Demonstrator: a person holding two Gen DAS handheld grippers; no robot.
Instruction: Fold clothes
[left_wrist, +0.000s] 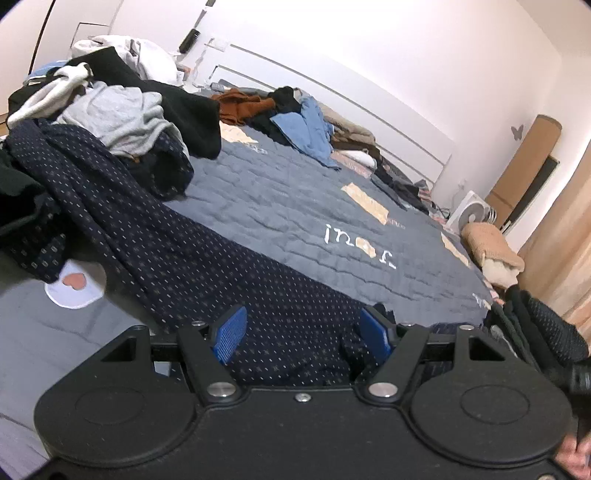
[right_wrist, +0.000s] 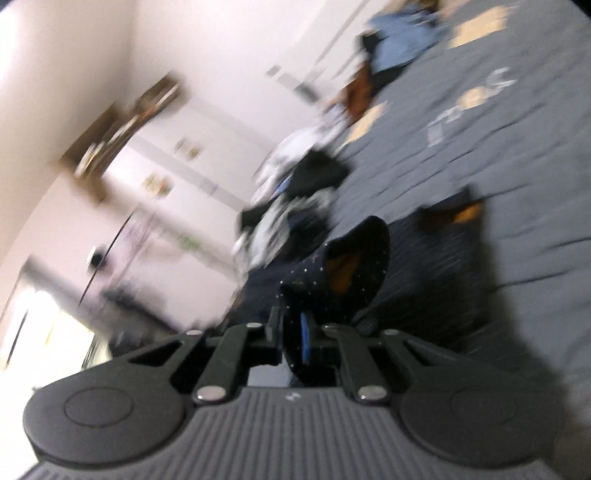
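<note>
Looking along your left gripper (left_wrist: 303, 332), you see its ribbed blue pads (left_wrist: 231, 334) standing well apart, with the navy dotted garment (left_wrist: 192, 258) lying between and under them; whether either pad presses the cloth cannot be told. The fabric is thin and limp, dark navy with a fine grid of pale dots. It runs in a long creased band from the jaws up to the left, where it bunches beside a heap of clothes (left_wrist: 122, 107): soft grey jersey, a thick black piece, white knits. All of it rests on a grey quilted bedspread (left_wrist: 280, 206) with stitched rows, tan patches and white lettering. A second heap, rust-brown, black and light blue (left_wrist: 295, 125), lies farther up against the white headboard (left_wrist: 388, 125).

Your right gripper (right_wrist: 291, 336) is pressed nearly together, pinching a fold of the same navy dotted garment (right_wrist: 354, 266), which curls up past the jaws in a rounded loop with an orange patch inside. That view is tilted hard and smeared with blur; the bedspread (right_wrist: 480, 155) fills its right side. A bit of your hand (left_wrist: 576, 454) shows at the lower right edge of the left view.
</note>
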